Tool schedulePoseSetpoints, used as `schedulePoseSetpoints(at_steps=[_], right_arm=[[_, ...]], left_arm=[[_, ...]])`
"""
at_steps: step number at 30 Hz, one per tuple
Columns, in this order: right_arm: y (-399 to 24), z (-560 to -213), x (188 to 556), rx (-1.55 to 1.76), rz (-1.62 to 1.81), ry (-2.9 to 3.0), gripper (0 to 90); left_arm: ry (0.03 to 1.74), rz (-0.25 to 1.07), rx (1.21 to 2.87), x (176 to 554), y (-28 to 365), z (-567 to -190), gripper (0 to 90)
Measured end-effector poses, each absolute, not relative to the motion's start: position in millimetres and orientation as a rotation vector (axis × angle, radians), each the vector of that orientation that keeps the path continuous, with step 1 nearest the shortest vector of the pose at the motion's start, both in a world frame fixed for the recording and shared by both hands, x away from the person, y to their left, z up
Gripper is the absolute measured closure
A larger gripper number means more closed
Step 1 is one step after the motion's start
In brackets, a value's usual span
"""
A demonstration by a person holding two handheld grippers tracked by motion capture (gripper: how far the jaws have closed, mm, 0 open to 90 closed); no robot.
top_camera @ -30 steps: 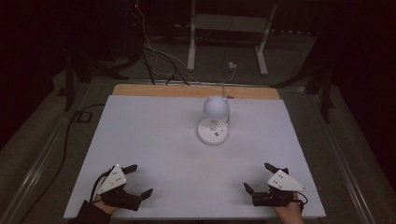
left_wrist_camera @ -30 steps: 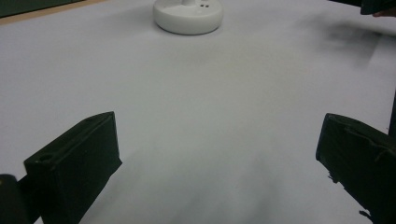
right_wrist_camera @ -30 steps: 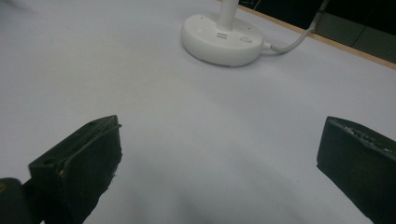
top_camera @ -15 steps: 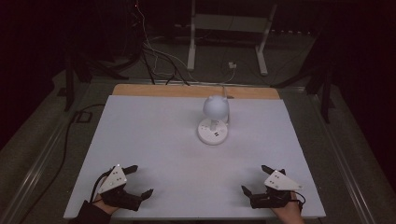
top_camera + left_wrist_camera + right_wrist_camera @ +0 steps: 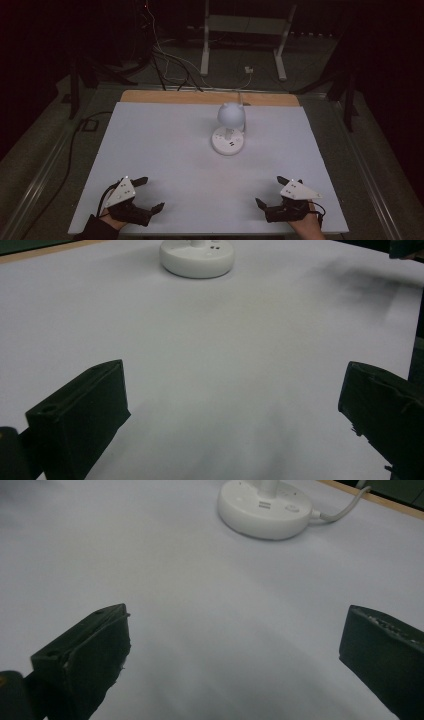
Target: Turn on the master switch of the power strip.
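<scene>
The white desk [image 5: 165, 150] is bare across the whole lower half and both sides of the high view, so there is lots of room to move. Only the small white lamp [image 5: 229, 130] stands in the way, upper middle, with its cord [image 5: 345, 510] behind.

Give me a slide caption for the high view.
Two open hand-held grippers, left gripper and right gripper, rest near a white table's front edge, facing a small white lamp.
</scene>
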State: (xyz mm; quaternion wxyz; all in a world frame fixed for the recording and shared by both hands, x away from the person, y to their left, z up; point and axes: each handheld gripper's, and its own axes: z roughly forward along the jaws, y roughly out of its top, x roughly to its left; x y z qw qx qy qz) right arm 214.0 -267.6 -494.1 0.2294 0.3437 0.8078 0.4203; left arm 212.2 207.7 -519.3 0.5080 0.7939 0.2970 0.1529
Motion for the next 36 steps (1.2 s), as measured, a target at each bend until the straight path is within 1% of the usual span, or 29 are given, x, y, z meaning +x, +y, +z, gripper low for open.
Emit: schedulePoseSetpoints(at_steps=[12, 36], right_arm=[[-267, -472, 228, 0.945, 1.202, 2.192, 0.0], [-253, -456, 264, 0.929, 1.236, 2.162, 1.0]], left_arm=[[0.713, 0.362, 1.905, 211, 208, -518, 0.1], [0.714, 0.361, 1.899, 211, 208, -517, 0.1]])
